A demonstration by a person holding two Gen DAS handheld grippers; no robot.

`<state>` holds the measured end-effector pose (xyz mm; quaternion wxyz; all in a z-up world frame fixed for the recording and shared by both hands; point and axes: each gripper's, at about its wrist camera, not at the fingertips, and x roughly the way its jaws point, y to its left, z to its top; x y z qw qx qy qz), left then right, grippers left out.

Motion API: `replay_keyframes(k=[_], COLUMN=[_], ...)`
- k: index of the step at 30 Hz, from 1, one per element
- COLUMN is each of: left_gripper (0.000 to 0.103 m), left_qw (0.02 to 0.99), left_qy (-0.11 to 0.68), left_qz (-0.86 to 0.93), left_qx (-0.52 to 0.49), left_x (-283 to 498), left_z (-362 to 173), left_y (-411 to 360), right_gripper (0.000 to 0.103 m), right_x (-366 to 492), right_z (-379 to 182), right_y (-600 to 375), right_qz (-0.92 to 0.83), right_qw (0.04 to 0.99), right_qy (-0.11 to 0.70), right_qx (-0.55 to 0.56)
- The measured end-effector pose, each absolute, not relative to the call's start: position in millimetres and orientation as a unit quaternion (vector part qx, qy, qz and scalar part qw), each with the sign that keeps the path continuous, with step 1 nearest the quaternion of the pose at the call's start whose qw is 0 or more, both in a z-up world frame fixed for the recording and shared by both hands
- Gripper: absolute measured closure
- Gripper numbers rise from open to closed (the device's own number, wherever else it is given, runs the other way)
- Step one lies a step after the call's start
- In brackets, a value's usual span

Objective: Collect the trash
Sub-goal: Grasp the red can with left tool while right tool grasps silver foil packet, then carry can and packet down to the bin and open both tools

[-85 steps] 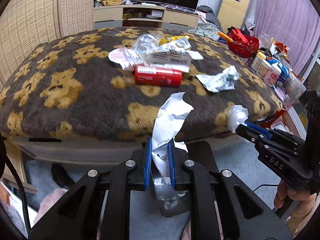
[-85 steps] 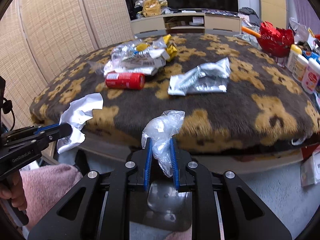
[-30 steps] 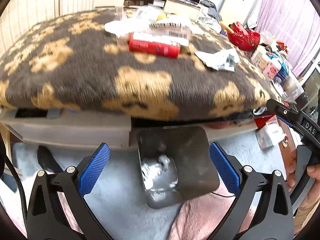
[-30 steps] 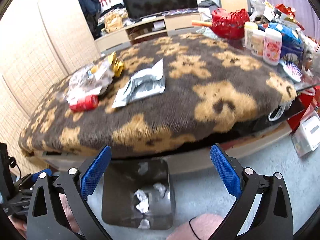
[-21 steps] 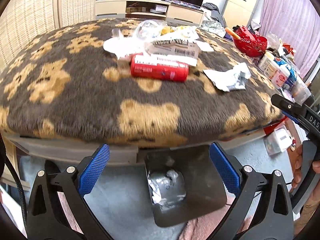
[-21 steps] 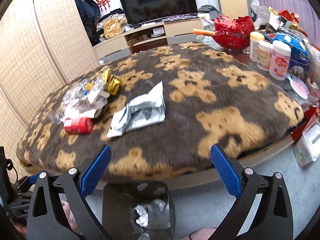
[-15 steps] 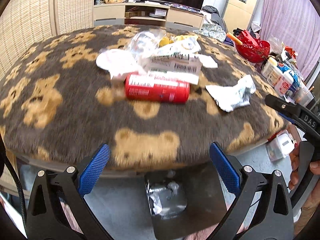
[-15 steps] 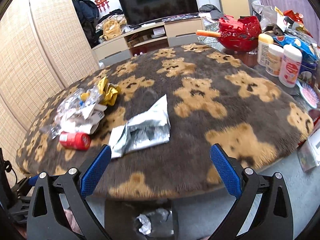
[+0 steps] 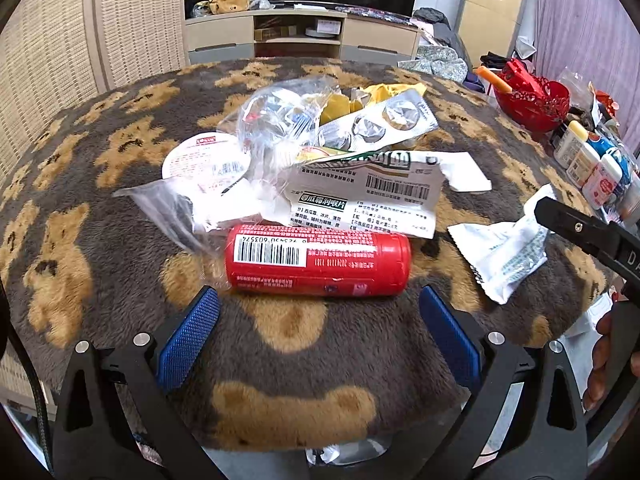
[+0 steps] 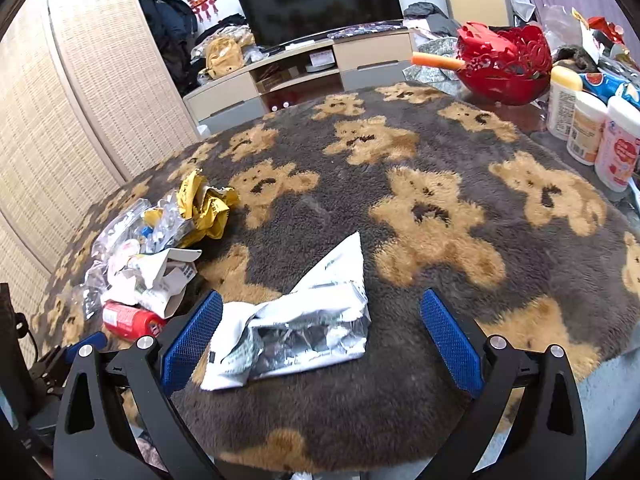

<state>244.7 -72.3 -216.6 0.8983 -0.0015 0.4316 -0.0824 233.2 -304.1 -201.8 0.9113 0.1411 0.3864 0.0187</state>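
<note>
A red can (image 9: 318, 261) lies on its side on the bear-patterned blanket (image 9: 288, 364), just beyond my open left gripper (image 9: 318, 338), whose blue pads flank it from the near side. Behind the can sits a heap of trash: a torn medicine box (image 9: 366, 196), a clear plastic bag (image 9: 276, 120), a round lid (image 9: 204, 158) and a yellow wrapper (image 9: 376, 94). A crumpled silver packet (image 10: 304, 324) lies between the fingers of my open right gripper (image 10: 320, 338). That same silver packet (image 9: 502, 250) shows in the left wrist view, with the right gripper's finger (image 9: 580, 230) above it.
A red basket (image 10: 502, 62) and several white bottles (image 10: 586, 128) stand at the table's far right. A TV stand (image 9: 304, 38) and a woven screen (image 10: 84, 92) lie beyond. A bin's rim (image 9: 348, 454) peeks out below the table's front edge. A hand (image 9: 604, 364) holds the right gripper.
Both grippers dropped their scraps in the bin below, opened, then rose and moved forward over the table. The left now faces the red can, the right the silver packet.
</note>
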Motion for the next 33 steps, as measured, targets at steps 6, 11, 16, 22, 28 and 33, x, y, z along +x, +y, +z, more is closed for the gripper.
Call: replay_keyframes(k=[6, 11, 16, 22, 28, 33], left_gripper=[0.008, 0.008, 0.008, 0.014, 0.014, 0.014], left_qw=[0.898, 0.898, 0.898, 0.899, 0.898, 0.896], left_qy=[0.433, 0.432, 0.429, 0.425, 0.427, 0.429], left_qz=[-0.081, -0.085, -0.098, -0.101, -0.106, -0.111], left_qx=[0.001, 0.007, -0.002, 0.005, 0.009, 0.008], left_x=[261, 271, 275, 270, 253, 229], left_z=[-224, -226, -224, -223, -221, -216], left_y=[-70, -73, -74, -76, -75, -72], right_gripper=[0.003, 0.004, 0.034, 0.050, 0.065, 0.072], right_x=[247, 257, 254, 243, 225, 211], right_z=[-213, -223, -227, -225, -217, -209], right_y=[-300, -301, -293, -295, -294, -289], right_qz=[0.027, 0.032, 0.041, 0.041, 0.053, 0.061], right_qw=[0.908, 0.902, 0.902, 0.901, 0.903, 0.905], right_qy=[0.394, 0.403, 0.405, 0.409, 0.405, 0.401], right_qx=[0.140, 0.153, 0.144, 0.136, 0.136, 0.127])
